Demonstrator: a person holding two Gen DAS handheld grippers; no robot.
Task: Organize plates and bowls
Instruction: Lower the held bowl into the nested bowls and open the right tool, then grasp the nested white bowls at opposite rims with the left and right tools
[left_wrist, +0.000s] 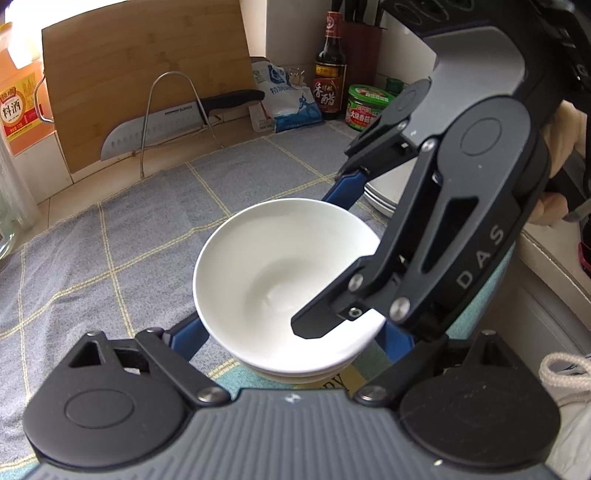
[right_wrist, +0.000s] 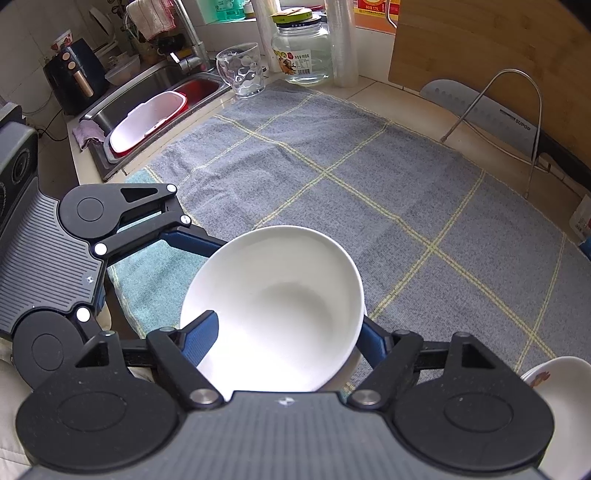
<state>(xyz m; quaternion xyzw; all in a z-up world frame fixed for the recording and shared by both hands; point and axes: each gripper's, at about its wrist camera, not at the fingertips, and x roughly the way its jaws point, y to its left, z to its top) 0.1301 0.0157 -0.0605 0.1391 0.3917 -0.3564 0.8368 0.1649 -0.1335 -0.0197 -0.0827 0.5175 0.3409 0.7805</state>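
A white bowl (left_wrist: 273, 269) sits slightly tilted on top of a stack of white bowls (left_wrist: 295, 374) over the grey checked cloth (left_wrist: 110, 240). My left gripper (left_wrist: 291, 326) has its blue fingers (left_wrist: 188, 332) against both sides of the lower bowls. My right gripper (left_wrist: 321, 258) reaches in from the right. In the right wrist view, the right gripper (right_wrist: 286, 321) has one finger inside the top bowl (right_wrist: 280, 302) and the other outside its rim, without a pinch on the wall. A lower bowl (right_wrist: 351, 369) peeks out beneath.
White plates (left_wrist: 380, 199) are stacked behind the right gripper. A small patterned bowl (right_wrist: 554, 387) sits at the right edge. A knife on a wire rack (left_wrist: 147, 129), a cutting board (left_wrist: 140, 66), bottles (left_wrist: 330, 70) and a jar (left_wrist: 365, 107) line the wall. The sink (right_wrist: 155, 96) lies far left.
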